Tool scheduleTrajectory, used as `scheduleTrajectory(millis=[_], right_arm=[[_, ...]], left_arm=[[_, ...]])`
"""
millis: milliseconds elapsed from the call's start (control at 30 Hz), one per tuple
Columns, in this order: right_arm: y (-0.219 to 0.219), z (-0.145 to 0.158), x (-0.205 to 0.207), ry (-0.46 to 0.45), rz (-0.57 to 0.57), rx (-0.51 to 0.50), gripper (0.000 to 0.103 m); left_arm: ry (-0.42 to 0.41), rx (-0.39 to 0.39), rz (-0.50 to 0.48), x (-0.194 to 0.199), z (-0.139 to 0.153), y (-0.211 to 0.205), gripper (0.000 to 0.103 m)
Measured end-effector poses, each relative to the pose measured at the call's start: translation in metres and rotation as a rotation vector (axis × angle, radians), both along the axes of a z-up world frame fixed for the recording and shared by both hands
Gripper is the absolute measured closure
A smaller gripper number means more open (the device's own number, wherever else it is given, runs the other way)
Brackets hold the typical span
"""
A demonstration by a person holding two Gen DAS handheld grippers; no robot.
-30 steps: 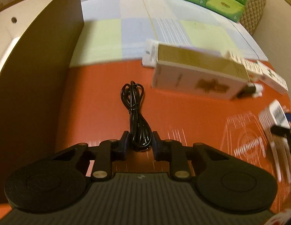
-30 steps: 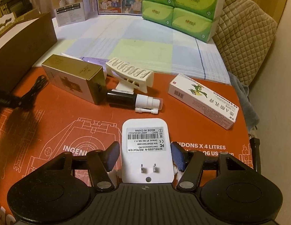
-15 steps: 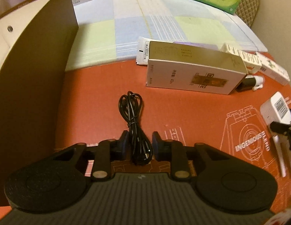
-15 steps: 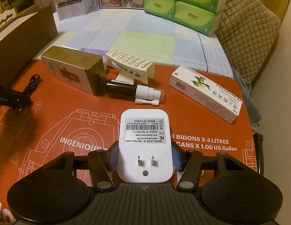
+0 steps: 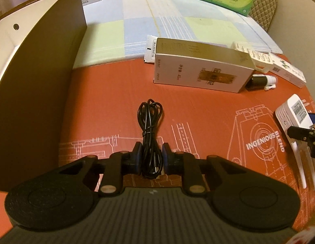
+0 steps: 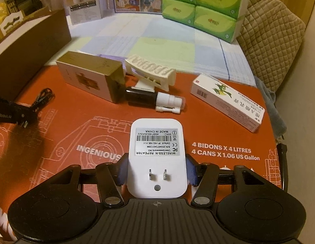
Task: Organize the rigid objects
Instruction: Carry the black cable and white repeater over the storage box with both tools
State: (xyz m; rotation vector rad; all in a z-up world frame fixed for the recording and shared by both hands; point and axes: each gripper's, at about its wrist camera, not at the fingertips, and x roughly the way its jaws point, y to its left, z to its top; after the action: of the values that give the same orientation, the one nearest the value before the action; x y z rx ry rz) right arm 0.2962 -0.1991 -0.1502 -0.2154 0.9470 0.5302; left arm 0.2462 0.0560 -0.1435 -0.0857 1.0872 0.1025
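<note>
While the left gripper [image 5: 150, 158] tilts steeply down over the orange mat [image 5: 108, 109], its jaws clamp the bundled black cable [image 5: 149, 134], loops toward 12 o'clock, ready for lifting. Seen from the right wrist, the right gripper [image 6: 156, 172] angles down, jaws pinching the white repeater's [image 6: 156, 156] sides, prongs up; boxes lie toward 11 and 2 o'clock.

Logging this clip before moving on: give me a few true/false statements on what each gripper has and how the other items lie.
1. The left gripper is shut on the black cable. True.
2. The right gripper holds a green tissue pack. False: it grips the white plug-in repeater.
3. The repeater's prongs face up. True.
4. The dark bottle stands upright. False: it lies on its side.
</note>
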Motion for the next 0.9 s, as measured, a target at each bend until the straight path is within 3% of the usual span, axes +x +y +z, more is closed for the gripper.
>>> scheduleTrajectory(millis=[500,900], right_arm=[[0.025,0.039,-0.017,-0.041,0.079,0.097,0.050],[0.083,0.084,-0.024,-0.055,0.162,0.199,0.050]], left_arm=[[-0.114,-0.039,0.027,-0.034,0.052,0.006,0.087],[-0.250,-0.034,0.063,-0.057,0.111,0.034,0.087]])
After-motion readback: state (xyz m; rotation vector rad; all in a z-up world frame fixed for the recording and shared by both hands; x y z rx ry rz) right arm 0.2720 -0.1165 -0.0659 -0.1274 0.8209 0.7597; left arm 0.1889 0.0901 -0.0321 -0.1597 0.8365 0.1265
